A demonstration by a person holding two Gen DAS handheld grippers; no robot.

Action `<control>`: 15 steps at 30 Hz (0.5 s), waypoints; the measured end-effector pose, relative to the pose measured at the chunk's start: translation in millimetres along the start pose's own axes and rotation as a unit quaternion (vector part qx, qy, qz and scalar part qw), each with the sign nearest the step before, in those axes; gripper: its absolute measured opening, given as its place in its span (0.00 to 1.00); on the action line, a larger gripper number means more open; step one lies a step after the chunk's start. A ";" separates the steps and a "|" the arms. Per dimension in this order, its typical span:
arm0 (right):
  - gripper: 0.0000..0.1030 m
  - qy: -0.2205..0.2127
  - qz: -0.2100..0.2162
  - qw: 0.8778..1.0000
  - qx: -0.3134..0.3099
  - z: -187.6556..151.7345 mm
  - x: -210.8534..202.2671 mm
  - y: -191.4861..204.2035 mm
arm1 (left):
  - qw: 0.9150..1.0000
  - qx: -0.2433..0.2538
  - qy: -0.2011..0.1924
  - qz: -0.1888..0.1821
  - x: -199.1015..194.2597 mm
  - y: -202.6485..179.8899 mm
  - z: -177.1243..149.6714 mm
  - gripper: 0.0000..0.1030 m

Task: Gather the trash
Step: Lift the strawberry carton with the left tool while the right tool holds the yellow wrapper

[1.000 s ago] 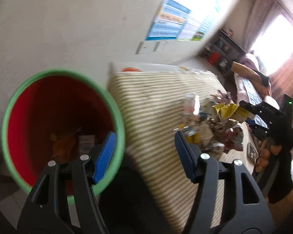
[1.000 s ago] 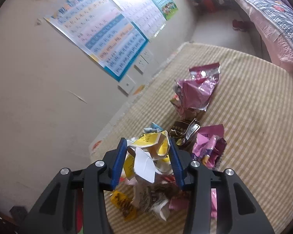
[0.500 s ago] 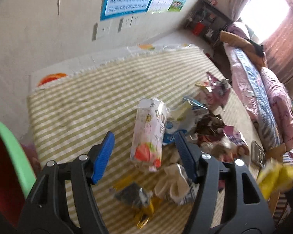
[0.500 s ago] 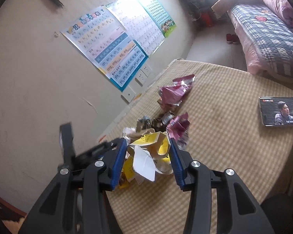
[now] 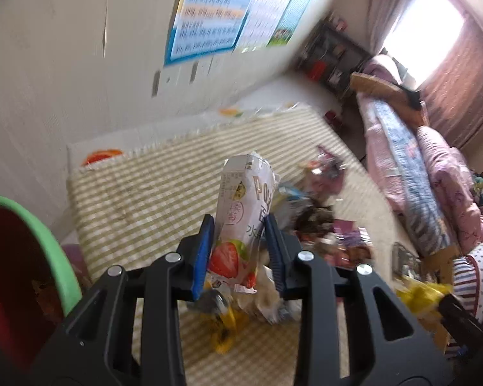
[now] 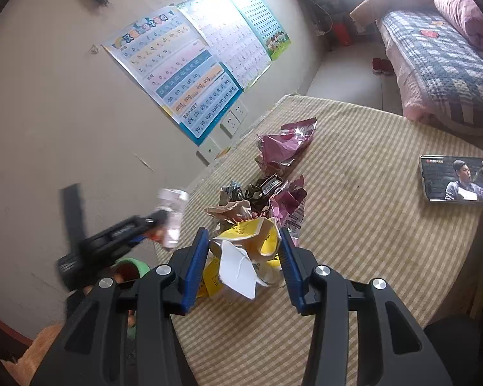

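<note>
A white milk carton (image 5: 244,199) with a strawberry print stands upright between the blue pads of my left gripper (image 5: 240,225). The jaws are closing and the pads press its sides. The right wrist view shows that carton (image 6: 174,212) blurred, at the table's left edge. My right gripper (image 6: 243,236) is shut on a crumpled yellow and white wrapper (image 6: 238,263), held above the striped cloth. The red bin with a green rim (image 5: 58,241) stands low on the left beside the table. More wrappers (image 6: 273,189) lie in a heap on the table.
The round table has a beige striped cloth (image 6: 370,241). A phone (image 6: 457,178) with a lit screen lies at its right edge. Posters hang on the wall behind. A bed (image 6: 434,64) with quilts stands to the right.
My left gripper swung from above the bin to the heap and narrowed its jaws onto the carton. My right gripper drew back from the heap with the yellow wrapper still in it.
</note>
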State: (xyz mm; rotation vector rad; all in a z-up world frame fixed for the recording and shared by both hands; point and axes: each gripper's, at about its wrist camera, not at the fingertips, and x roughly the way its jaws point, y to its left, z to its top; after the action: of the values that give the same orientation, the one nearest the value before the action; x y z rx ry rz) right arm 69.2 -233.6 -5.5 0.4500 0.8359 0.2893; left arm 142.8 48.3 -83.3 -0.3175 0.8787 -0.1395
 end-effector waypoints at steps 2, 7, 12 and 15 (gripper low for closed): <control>0.42 -0.001 -0.002 1.000 -0.007 -0.3 -1.2 4.5 | 1.000 0.004 -0.010 -0.007 -18.2 -5.0 -8.5 0.31; 0.42 -0.008 -0.006 1.000 -0.026 -0.6 -8.7 16.7 | 1.000 0.012 -0.024 -0.015 -53.2 -14.2 -32.1 0.31; 0.42 -0.016 -0.009 0.999 -0.046 -0.7 -15.9 29.3 | 0.999 0.024 -0.030 -0.013 -72.7 -16.9 -48.8 0.31; 0.42 -0.017 -0.009 0.998 -0.057 -1.3 -17.9 37.9 | 0.999 0.032 -0.032 -0.011 -79.4 -17.7 -55.7 0.31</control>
State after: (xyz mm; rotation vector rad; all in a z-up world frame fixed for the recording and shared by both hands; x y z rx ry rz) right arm 54.1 -207.8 23.9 0.3391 0.7854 0.3096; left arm 49.6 39.3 -52.5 -0.2707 0.8054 -0.1769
